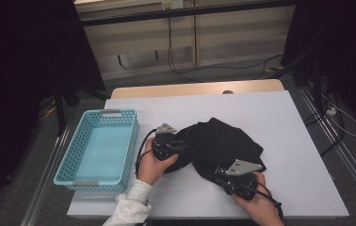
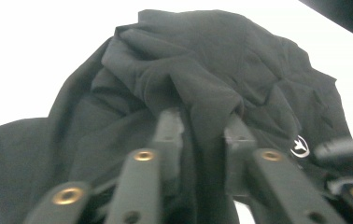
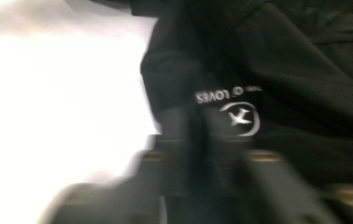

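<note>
A black garment lies in a crumpled heap on the white table, between the two grippers. Its long way runs from the left gripper across to the right gripper — slanting from the far left toward the near right in the high view. A small white logo with letters sits on the cloth just past the right gripper's tips, and the letters read upside down in the right gripper view.

The left gripper is at the left edge of the heap. In the left gripper view a thick fold of the black cloth runs down between its two jaws, and the jaws press on that fold from both sides — clamped on the garment. The person's left hand wraps the gripper from below, with a pale fuzzy sleeve behind it.

The right gripper is at the near edge of the heap. Its view is blurry, but its jaws sit close together with a bit of black cloth pinched between them. The right hand holds it from the near side, pointing away from the person.

A light blue basket sits just left of the left gripper, well apart from the cloth.
</note>
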`<state>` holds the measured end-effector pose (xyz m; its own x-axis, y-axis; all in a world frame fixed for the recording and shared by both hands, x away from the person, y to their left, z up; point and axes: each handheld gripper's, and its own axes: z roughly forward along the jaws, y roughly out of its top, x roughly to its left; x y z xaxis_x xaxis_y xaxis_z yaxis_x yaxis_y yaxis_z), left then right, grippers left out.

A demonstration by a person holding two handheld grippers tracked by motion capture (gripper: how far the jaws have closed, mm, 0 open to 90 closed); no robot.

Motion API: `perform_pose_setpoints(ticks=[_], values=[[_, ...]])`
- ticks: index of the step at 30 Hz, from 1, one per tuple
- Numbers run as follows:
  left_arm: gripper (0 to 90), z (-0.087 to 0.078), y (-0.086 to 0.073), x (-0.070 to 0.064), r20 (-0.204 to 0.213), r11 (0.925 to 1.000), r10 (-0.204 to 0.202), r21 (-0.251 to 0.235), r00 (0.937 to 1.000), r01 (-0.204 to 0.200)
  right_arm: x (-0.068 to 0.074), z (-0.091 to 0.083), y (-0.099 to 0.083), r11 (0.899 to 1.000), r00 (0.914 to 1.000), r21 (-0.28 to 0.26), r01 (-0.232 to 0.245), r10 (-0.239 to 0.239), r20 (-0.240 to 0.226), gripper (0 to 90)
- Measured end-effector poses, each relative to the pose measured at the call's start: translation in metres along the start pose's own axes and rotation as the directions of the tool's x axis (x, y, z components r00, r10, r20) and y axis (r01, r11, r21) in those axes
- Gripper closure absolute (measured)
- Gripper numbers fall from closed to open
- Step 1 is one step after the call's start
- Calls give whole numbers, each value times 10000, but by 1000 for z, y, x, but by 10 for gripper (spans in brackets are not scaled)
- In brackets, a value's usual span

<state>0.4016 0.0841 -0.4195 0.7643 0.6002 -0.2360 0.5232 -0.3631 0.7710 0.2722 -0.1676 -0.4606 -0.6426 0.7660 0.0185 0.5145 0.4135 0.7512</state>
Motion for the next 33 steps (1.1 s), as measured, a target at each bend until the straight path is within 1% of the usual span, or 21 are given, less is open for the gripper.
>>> perform_pose_setpoints(ticks=[1,3,6,7,8,10,12,13,15,16,18,19,21,22,24,26,27,29,30,32,33], values=[[623,0,0,0,4,9999,-84,-95,10000,84,-3,-2,-1,9999,9999,53,94,-94,68,883],[532,-2,2,1,-34,9997,-43,-245,10000,43,-9,-8,-4,10000,9981,49,50,-53,619,887],[439,-5,6,4,-203,9988,-27,-480,9998,18,-24,-20,-11,9994,9974,75,-338,333,635,888],[399,-6,8,6,-220,9984,-48,-573,9997,35,-30,-25,-15,9990,9959,108,-444,434,796,888],[365,-6,9,8,-248,9973,-226,-703,9994,208,-36,-31,-19,9986,9945,111,-519,506,921,888],[317,-5,12,11,-289,9964,-412,-756,9987,389,-49,-44,-27,9961,9887,56,-882,869,1223,888],[298,-1,16,13,-444,9966,-342,-771,9984,307,-62,-59,-34,9916,9777,-66,-1295,1288,1659,888],[286,1,18,14,-450,9968,-353,-740,9984,319,-70,-67,-39,9874,9694,-213,-1568,1580,1877,888],[267,6,22,17,-493,9977,-268,-638,9984,237,-77,-76,-44,9831,9629,-398,-1785,1828,1985,888],[256,10,24,20,-461,9981,-331,-535,9984,306,-78,-78,-46,9812,9612,-420,-1884,1930,1972,888],[239,21,28,26,-554,9993,-281,-272,9981,267,-78,-77,-47,9804,9636,-298,-1946,1967,1811,887],[237,26,30,29,-632,9993,-290,-268,9976,273,-77,-74,-47,9811,9672,-234,-1920,1932,1651,886],[216,35,33,33,-721,9997,-226,-41,9971,224,-74,-69,-47,9819,9696,-166,-1887,1889,1556,885],[208,39,35,35,-734,9999,-70,134,9973,80,-73,-67,-46,9826,9705,-141,-1854,1854,1539,884],[194,48,36,37,-592,9999,58,154,9982,-49,-72,-64,-46,9841,9736,-85,-1771,1765,1446,883],[186,55,37,38,-589,9979,461,474,9972,-434,-70,-63,-46,9836,9741,-97,-1803,1799,1371,883],[183,58,36,38,-513,9985,403,378,9979,-384,-70,-63,-46,9840,9753,-103,-1778,1776,1311,883],[163,68,35,38,-377,9979,488,444,9981,-471,-69,-61,-45,9852,9772,-74,-1711,1707,1266,883],[151,73,33,38,-432,9968,583,564,9974,-558,-68,-61,-45,9850,9774,-54,-1724,1717,1236,883],[153,80,30,37,-321,9958,493,783,9983,-467,-66,-59,-44,9863,9793,-19,-1651,1641,1186,882],[162,83,28,37,-375,9949,472,911,9982,-436,-65,-58,-43,9872,9806,-17,-1592,1583,1158,881]])
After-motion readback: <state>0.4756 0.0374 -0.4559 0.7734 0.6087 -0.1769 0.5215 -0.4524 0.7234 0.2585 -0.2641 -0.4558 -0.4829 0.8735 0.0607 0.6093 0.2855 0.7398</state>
